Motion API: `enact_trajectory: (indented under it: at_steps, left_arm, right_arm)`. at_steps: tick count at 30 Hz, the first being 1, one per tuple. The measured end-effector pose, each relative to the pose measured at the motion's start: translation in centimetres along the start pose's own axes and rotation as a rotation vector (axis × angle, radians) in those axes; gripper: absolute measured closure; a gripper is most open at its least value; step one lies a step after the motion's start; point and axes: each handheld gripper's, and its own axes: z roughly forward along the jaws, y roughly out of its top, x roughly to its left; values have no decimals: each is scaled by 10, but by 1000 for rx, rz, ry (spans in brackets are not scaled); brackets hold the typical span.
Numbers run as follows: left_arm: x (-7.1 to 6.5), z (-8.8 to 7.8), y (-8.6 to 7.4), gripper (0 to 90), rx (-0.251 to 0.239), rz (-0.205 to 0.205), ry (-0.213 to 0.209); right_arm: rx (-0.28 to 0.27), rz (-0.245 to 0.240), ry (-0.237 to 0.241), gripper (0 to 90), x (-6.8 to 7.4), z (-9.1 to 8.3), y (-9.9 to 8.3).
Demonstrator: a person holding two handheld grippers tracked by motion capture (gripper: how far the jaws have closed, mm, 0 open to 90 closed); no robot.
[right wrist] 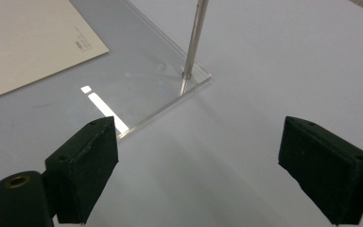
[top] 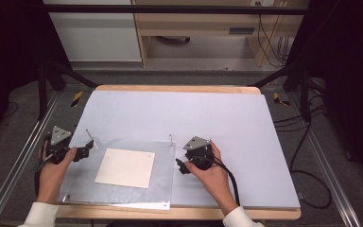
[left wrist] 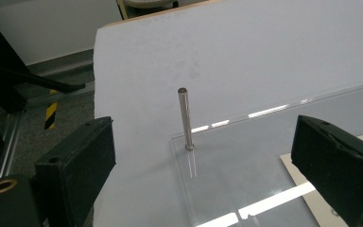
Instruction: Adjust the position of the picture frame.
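High view first: I hold two grippers over the bench [top: 274, 142], which is covered by one pale sheet [top: 227, 123]. My left gripper [top: 86, 147] sits at the left edge of a clear plastic plate [top: 123, 196], and my right gripper [top: 179, 165] sits just off the plate's right edge. One cream paper square [top: 125, 167] lies on the plate. Two thin metal pins stand at the plate's far corners: the left pin [top: 89, 137] near my left gripper and the right pin [top: 171, 140] near my right one.

Left gripper view brings the left pin [left wrist: 185, 119] close. It stands upright in the corner of the plate [left wrist: 236, 179], with a small collar at its foot, between my two black jaws and beyond them. The jaws stand wide apart, holding nothing.

Right gripper view shows the right pin [right wrist: 194, 38] rising from the plate's corner [right wrist: 189, 85], its top cut off by the frame. Here too my jaws are wide apart and empty, over the bare sheet. This view alone catches small print at the paper's [right wrist: 23, 42] edge, too small to read.
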Motion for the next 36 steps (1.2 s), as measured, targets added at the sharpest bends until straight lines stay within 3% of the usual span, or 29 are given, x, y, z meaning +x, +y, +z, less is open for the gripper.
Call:
enact_trajectory:
  at_steps: [3,7,11,15,23,28,36]
  left_arm:
    - [1,2,-2,63,3,-15,-4]
    - [-5,5,-2,63,2,-4,-11]
    - [-7,6,-2,62,7,3,-13]
    - [-6,6,-2,66,17,8,0]
    - [-7,5,-1,97,25,-9,26]
    - [-7,6,0,150,28,-11,21]
    - [-6,7,-1,219,38,-6,10]
  right_arm:
    - [8,-1,-3,119,1,1,-1]
    - [1,-10,-39,133,4,2,0]
    - [-6,-11,-42,149,6,0,2]
    - [2,-30,-39,252,7,-2,4]
    - [-12,-16,6,475,6,-7,14]
    - [39,-39,44,584,0,7,33]
    - [87,-50,54,628,-4,40,50]
